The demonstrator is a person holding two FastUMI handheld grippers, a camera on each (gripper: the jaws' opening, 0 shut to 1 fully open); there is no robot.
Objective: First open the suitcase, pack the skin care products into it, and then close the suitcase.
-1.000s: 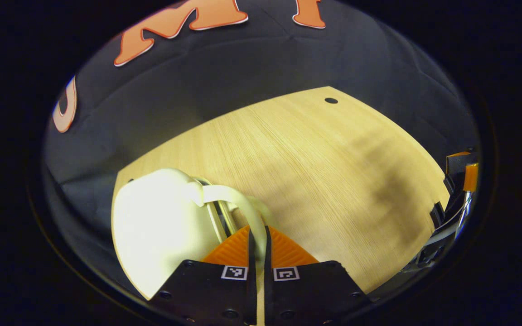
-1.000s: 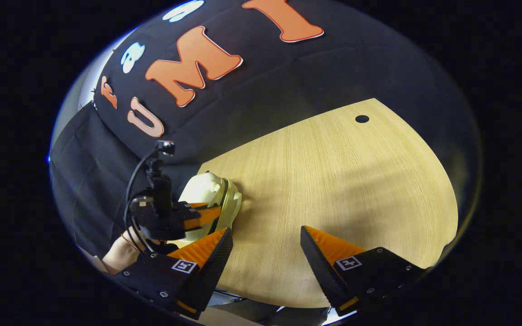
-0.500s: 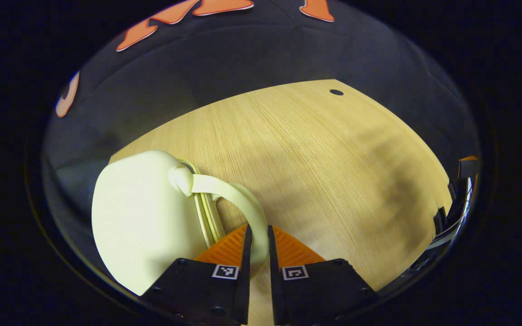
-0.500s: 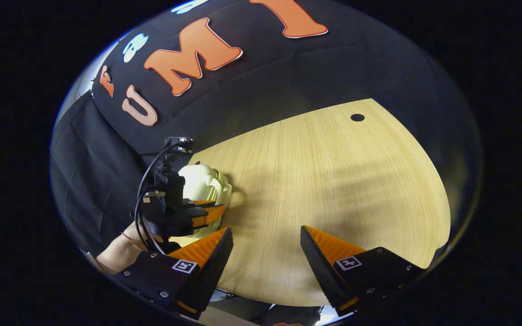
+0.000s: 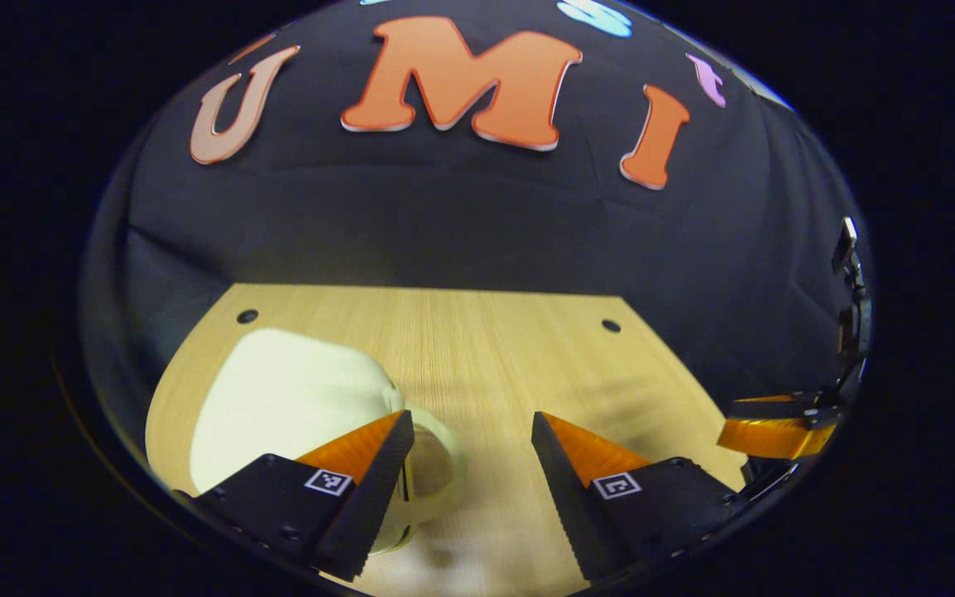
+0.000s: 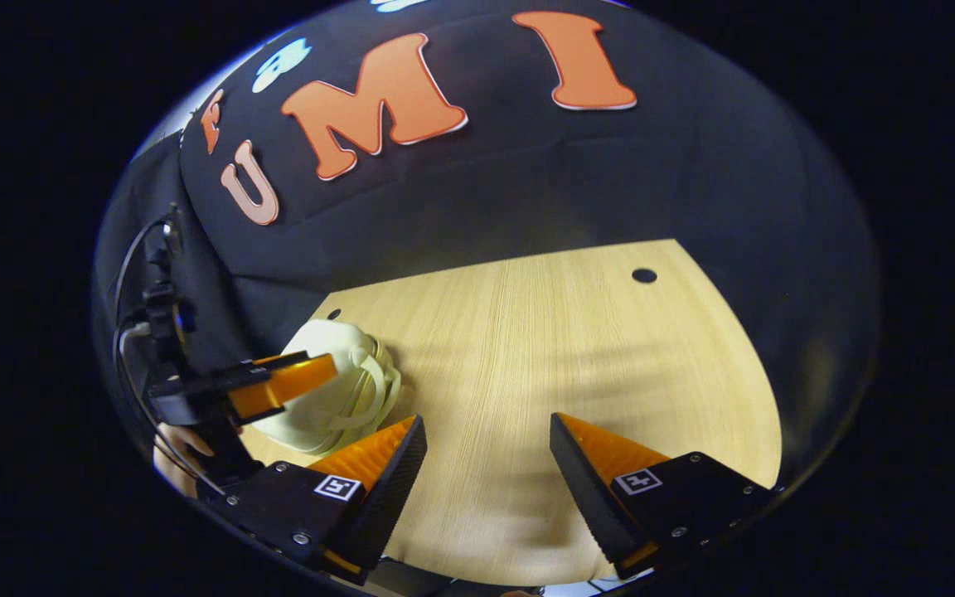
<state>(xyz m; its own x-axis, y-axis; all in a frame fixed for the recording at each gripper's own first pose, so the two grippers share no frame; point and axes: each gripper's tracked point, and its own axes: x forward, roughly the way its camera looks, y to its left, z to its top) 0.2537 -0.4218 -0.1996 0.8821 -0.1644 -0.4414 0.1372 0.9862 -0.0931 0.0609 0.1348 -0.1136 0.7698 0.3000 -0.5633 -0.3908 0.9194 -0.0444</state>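
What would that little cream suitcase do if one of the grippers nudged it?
The cream suitcase looks like a smooth hard shell, so it would probably slide on the wooden table rather than crumple. Lying flat, it seems unlikely to tip. Its looped handle may flex.

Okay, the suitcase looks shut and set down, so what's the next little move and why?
Probably just draw both grippers back. The cream suitcase rests closed on the table; the left gripper and right gripper are open, holding nothing, and no products lie on the visible table.

From my left gripper view, the suitcase (image 5: 278,398) lay on the table (image 5: 511,356) at its left end, near the back edge.
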